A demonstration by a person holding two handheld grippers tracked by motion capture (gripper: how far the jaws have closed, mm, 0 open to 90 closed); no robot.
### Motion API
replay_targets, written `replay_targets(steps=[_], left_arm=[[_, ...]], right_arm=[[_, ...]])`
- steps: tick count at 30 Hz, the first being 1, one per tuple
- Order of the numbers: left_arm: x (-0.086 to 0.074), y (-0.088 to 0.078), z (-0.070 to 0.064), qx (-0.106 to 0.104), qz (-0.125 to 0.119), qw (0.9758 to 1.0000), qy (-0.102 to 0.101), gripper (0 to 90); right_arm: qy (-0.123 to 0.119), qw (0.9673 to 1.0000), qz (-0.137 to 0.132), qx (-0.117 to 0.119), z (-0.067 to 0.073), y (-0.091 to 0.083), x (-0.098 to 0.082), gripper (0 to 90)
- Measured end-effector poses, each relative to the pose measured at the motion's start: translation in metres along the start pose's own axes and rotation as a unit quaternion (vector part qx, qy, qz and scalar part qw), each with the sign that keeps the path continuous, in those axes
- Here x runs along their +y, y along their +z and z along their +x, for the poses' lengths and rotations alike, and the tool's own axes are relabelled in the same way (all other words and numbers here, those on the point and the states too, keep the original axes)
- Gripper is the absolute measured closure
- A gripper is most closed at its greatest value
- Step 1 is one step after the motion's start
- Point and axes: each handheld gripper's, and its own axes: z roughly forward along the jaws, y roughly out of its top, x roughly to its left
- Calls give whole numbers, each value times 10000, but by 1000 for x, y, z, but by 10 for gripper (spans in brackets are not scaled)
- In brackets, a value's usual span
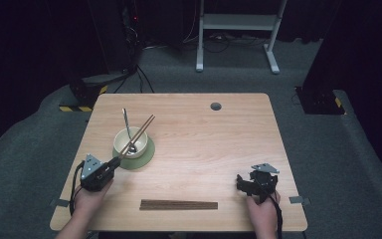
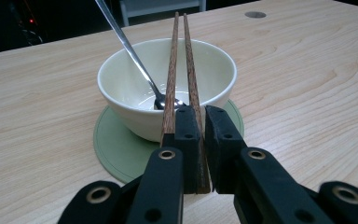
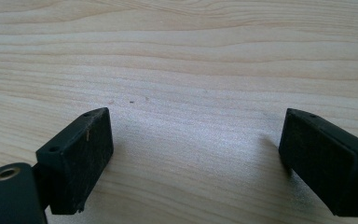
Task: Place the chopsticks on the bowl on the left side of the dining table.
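A cream bowl stands on a round green coaster at the table's left. A metal spoon leans inside it, handle pointing away. My left gripper sits just in front of the coaster, shut on the near ends of a pair of brown chopsticks. These reach out over the bowl; I cannot tell whether they touch its rim. My right gripper hovers low over bare wood at the front right, open with nothing between its jaws.
A long dark brown strip lies flat near the front edge, between the two hands. A round cable hole sits at the back of the wooden table. Beyond the table are a white frame and dark equipment.
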Motion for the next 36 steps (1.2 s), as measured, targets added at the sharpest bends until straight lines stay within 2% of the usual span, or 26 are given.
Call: replay_targets(steps=[3,6,8,9,11,14,15,16,17,18,20,21,25,28,30,36], left_arm=[[0,0,0,6,-15,10000,0,827],[1,-1,0,-31,-76,9999,-59,737],[1,-2,0,-41,-128,9999,-66,717],[3,-6,0,-90,-239,9996,-109,668],[4,-10,0,-45,-330,9993,-146,612],[3,-14,1,-21,-403,9990,-196,512],[3,-16,1,-25,-396,9990,-217,512],[1,-17,2,0,-389,9991,-196,463],[-3,-17,1,103,-315,9994,-45,405],[-3,-17,1,103,-315,9994,-45,381],[-5,-15,2,182,-181,9997,32,369],[-7,-11,4,183,-80,9998,-39,362],[-9,-6,6,144,29,9999,-33,409],[-9,-3,6,112,70,9999,-40,479],[-9,0,6,112,85,9999,48,513],[-9,6,10,180,68,9998,-17,590]], right_arm=[[1,10000,0,0,0,0,0,96],[1,10000,0,1,0,0,0,96],[2,10000,1,1,0,0,0,96],[-8,10000,-2,1,0,0,0,96],[-7,10000,-2,2,0,0,0,96],[-2,10000,0,1,0,0,0,96],[0,10000,0,1,0,0,0,96],[-1,10000,0,1,0,0,0,96],[3,10000,0,0,0,0,0,96],[3,10000,0,0,0,0,0,96],[-5,10000,-2,3,0,0,0,96],[-7,10000,-1,4,0,0,0,96],[-10,10000,-3,4,0,0,0,96],[-6,10000,0,4,0,0,0,96],[-6,10000,0,4,0,0,0,96],[-14,10000,-3,4,0,0,0,96]])
